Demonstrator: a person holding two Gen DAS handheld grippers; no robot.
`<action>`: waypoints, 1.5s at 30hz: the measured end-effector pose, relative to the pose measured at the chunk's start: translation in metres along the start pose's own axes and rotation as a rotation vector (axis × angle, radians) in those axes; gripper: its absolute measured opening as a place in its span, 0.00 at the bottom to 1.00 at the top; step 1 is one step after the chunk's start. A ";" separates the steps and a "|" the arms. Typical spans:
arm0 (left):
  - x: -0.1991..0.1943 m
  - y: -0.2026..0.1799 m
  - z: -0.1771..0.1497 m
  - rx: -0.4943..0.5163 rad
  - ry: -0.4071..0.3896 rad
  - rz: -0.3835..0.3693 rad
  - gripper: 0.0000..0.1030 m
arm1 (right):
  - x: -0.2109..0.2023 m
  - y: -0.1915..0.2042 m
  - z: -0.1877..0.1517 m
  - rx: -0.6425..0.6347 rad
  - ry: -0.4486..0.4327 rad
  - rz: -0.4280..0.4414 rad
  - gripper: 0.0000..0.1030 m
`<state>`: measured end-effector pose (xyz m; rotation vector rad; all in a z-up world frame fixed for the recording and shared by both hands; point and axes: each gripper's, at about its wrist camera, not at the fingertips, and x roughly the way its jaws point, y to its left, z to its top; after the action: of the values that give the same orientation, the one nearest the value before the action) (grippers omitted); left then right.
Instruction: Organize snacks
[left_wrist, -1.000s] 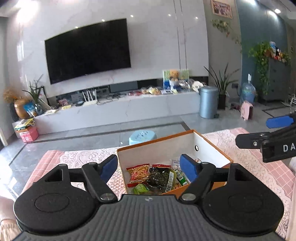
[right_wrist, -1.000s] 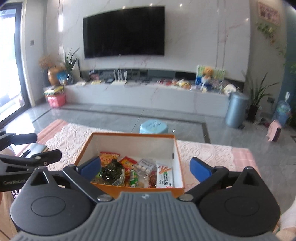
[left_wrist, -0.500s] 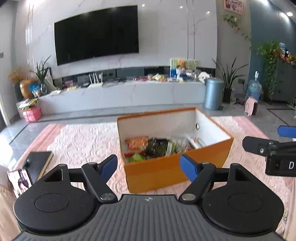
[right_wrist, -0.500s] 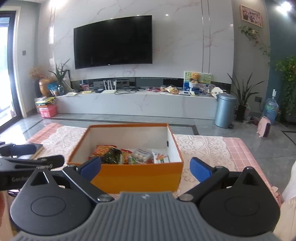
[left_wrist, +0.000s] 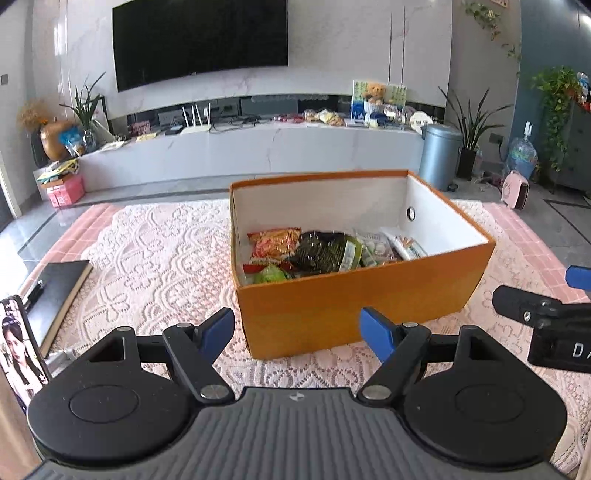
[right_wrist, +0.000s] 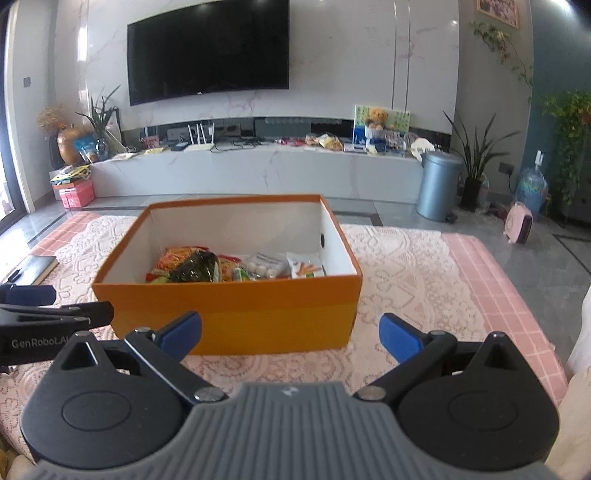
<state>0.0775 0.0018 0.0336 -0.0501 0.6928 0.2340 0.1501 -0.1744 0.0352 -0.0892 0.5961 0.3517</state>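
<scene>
An orange box (left_wrist: 354, 306) with white inner walls stands on the lace-covered table; it also shows in the right wrist view (right_wrist: 236, 321). Several snack packets lie in it: a red-orange one (left_wrist: 275, 242), a dark green one (left_wrist: 325, 253), a white one with carrots (right_wrist: 306, 266). My left gripper (left_wrist: 299, 330) is open and empty, just in front of the box's near wall. My right gripper (right_wrist: 290, 332) is open and empty, also in front of the box. Each gripper shows at the edge of the other's view.
A black notebook (left_wrist: 55, 291) and a phone (left_wrist: 20, 354) lie at the table's left edge. The pink checked cloth with white lace (right_wrist: 424, 273) covers the table. Beyond are a TV wall, a low cabinet and a grey bin (right_wrist: 439, 184).
Both grippers have pulled back and away from above the box to in front of its near wall. Both stayed open and empty. The box and snacks have not moved.
</scene>
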 end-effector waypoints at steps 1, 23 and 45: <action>0.002 0.000 -0.001 0.003 0.008 0.000 0.88 | 0.002 0.000 -0.001 0.002 0.006 -0.002 0.96; 0.006 -0.002 0.004 0.004 0.043 0.006 0.88 | 0.002 0.002 -0.001 -0.005 0.006 0.003 0.96; 0.005 -0.002 0.004 0.002 0.044 0.007 0.88 | -0.003 0.004 -0.002 -0.013 0.000 0.000 0.96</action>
<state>0.0843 0.0009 0.0333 -0.0511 0.7367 0.2390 0.1452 -0.1719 0.0353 -0.1016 0.5938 0.3555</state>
